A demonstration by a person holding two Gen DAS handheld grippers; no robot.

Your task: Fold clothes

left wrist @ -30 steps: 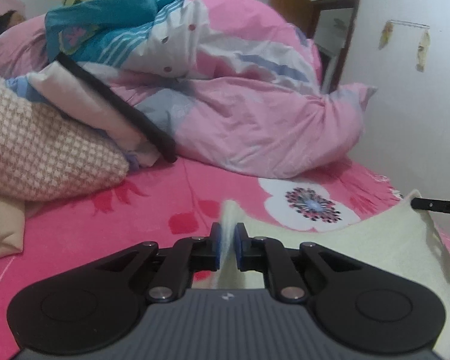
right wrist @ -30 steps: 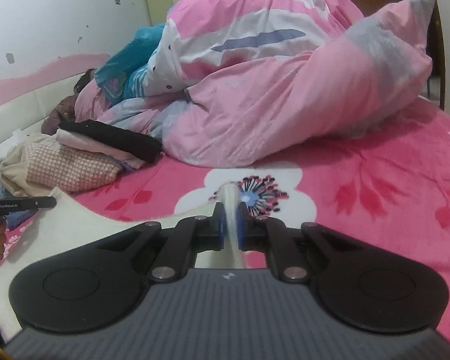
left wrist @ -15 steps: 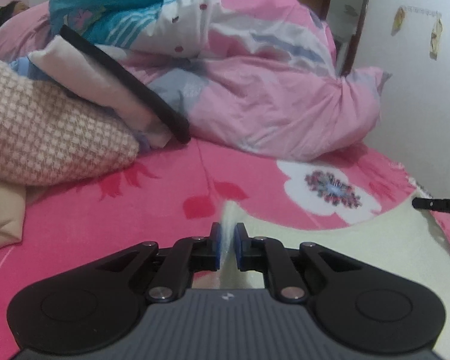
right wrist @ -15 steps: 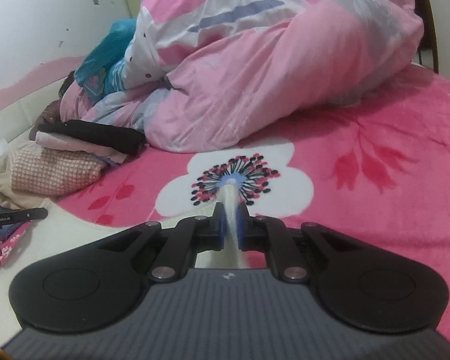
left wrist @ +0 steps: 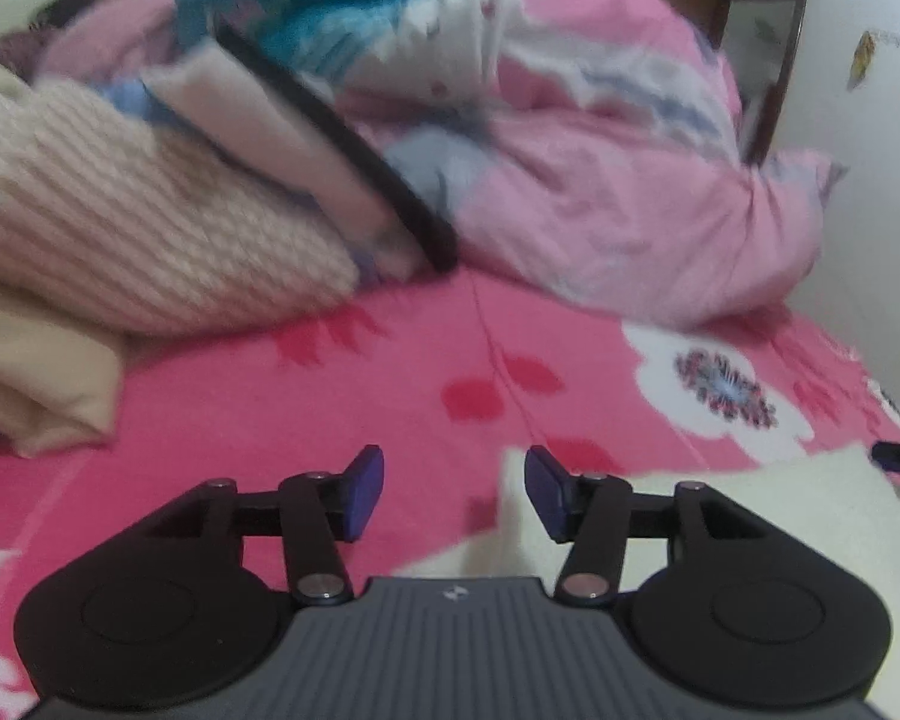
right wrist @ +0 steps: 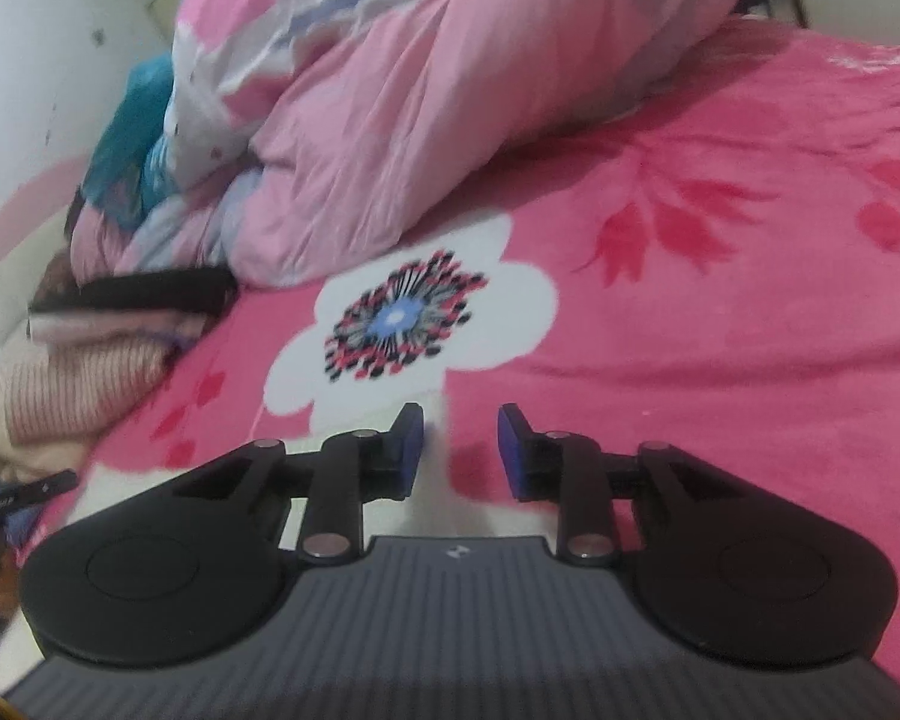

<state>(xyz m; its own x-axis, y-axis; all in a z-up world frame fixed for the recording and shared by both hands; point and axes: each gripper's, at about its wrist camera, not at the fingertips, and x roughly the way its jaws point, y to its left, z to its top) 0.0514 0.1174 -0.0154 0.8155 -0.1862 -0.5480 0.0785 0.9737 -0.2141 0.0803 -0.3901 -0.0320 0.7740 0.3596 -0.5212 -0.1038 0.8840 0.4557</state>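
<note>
Pink floral bedsheet with a folded stack already beside the duvet — left gripper and right gripper both opening, pads off the cream garment lying flat beneath them — further folds probably left.

A bed covered by a bright pink floral blanket fills the lower half of both views, a large white flower printed at its middle. A rumpled pink duvet is heaped across the upper centre. White walls rise at the upper right of the left view, with a brown wooden door frame beside them. At the left edge of the right view, what may be a pink-and-white headboard is blurred
</note>
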